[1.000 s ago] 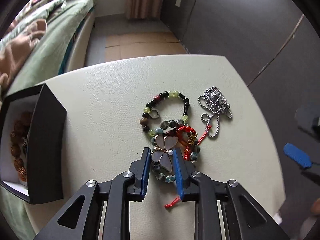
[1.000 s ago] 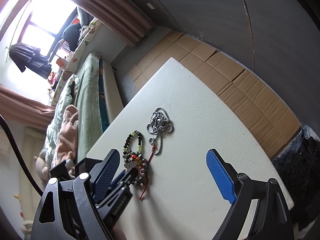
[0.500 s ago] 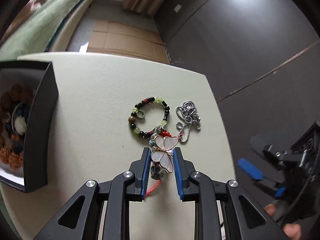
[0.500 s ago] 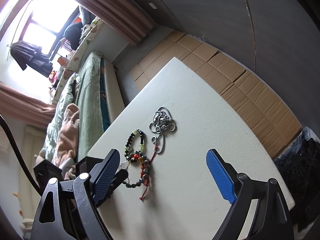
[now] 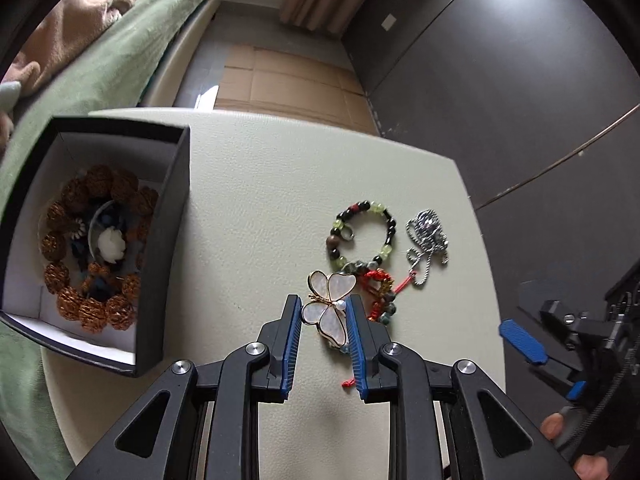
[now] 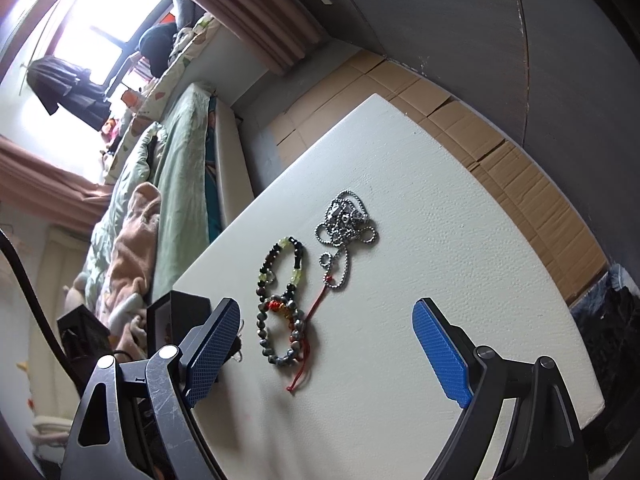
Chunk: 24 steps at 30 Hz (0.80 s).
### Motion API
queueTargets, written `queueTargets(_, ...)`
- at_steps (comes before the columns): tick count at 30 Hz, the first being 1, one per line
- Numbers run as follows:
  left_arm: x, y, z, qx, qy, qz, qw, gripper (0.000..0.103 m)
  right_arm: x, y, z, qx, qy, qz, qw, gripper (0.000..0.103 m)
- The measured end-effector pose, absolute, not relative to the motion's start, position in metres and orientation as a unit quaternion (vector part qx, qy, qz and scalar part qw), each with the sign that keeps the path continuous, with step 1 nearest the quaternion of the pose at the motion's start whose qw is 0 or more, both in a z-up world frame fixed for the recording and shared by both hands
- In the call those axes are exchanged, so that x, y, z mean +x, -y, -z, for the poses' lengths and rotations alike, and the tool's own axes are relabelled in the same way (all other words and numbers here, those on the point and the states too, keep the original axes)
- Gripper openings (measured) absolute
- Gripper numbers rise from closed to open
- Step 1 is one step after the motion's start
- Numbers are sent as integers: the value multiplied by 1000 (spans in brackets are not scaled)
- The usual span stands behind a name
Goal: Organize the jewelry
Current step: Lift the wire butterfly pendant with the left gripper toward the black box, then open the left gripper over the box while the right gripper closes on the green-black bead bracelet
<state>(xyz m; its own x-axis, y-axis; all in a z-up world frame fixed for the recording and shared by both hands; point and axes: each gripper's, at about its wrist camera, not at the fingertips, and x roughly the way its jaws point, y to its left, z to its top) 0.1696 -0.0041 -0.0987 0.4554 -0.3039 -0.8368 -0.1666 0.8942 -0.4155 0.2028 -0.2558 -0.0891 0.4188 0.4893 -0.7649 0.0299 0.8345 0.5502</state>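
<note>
Left tool (image 5: 323,315) grips one butterfly brooch (image 5: 329,305); right tool (image 6: 324,350) agape; two bead bracelets, one chain (image 6: 345,236).

Showing pearly white wings edged in gold on the butterfly brooch (image 5: 328,306), silver on the chain (image 6: 345,227), black outside the white-lined box (image 5: 162,252), blue on gripper pads (image 6: 440,354).
</note>
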Motion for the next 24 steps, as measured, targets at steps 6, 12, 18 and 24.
queueTargets(6,158,-16,78,-235,-491,30,838,24,202,247,89,241,-522,-149,805,89)
queueTargets(12,149,-40,64,-244,-471,10,848,24,199,223,92,215,-529,-173,803,79)
queueTargets(18,141,-62,58,-255,-458,-6,852,24,201,199,105,189,-546,-188,794,47)
queueTargets(24,136,-85,58,-262,-453,-22,852,24,206,190,123,177,-565,-175,786,36)
